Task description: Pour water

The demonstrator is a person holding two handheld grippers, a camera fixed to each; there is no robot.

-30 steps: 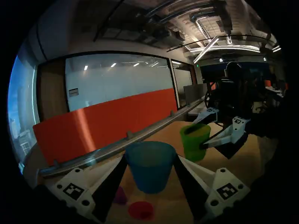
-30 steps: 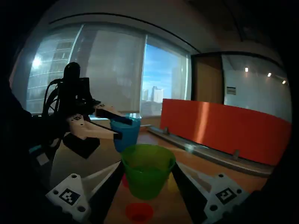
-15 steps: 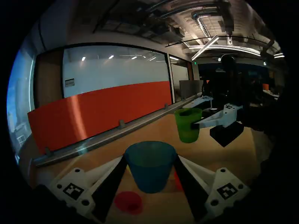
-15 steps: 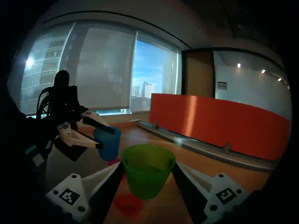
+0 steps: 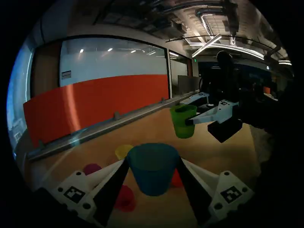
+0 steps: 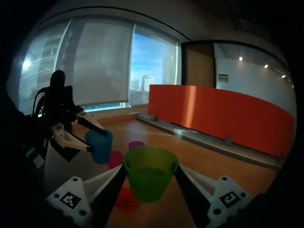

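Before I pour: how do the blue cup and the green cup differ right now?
The blue cup sits in the left gripper, the green cup in the right gripper. The green cup shows a darker band low inside, perhaps water; the blue cup's inside is too dark to tell. Both are upright, tapered and gripped.

Two plastic cups, both upright, each held off the surface.

Blue cup: translucent, tapered, open mouth up, pinched at its sides between both fingers of the left hand-held gripper. Green cup: translucent, same tapered shape, level rim, clamped the same way in the right hand-held gripper. In the right gripper view the blue cup hangs to the left of the green one, apart from it, both above the wooden surface. Whether either holds water cannot be told.
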